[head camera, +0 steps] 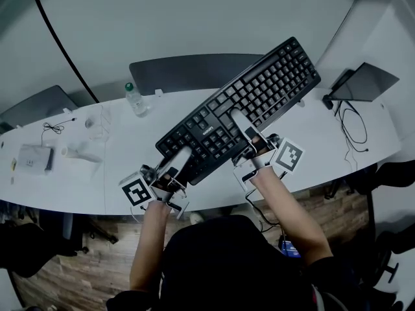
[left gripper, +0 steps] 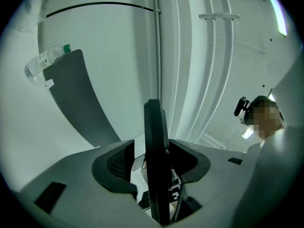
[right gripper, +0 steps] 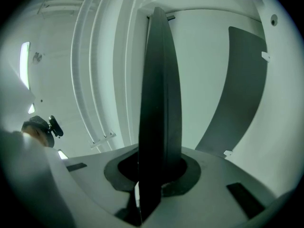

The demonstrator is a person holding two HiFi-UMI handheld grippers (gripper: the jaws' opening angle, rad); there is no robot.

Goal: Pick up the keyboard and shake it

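One keyboard. Two claws: the left claw and the right claw. Each carries one marker cube, so two in all: the left cube and the right cube. One table. On it are one bottle, one white box and one dark screen. Two chair backs stand behind the table: the middle chair back and the left chair back. The thin cables by the screen are too tangled to count.
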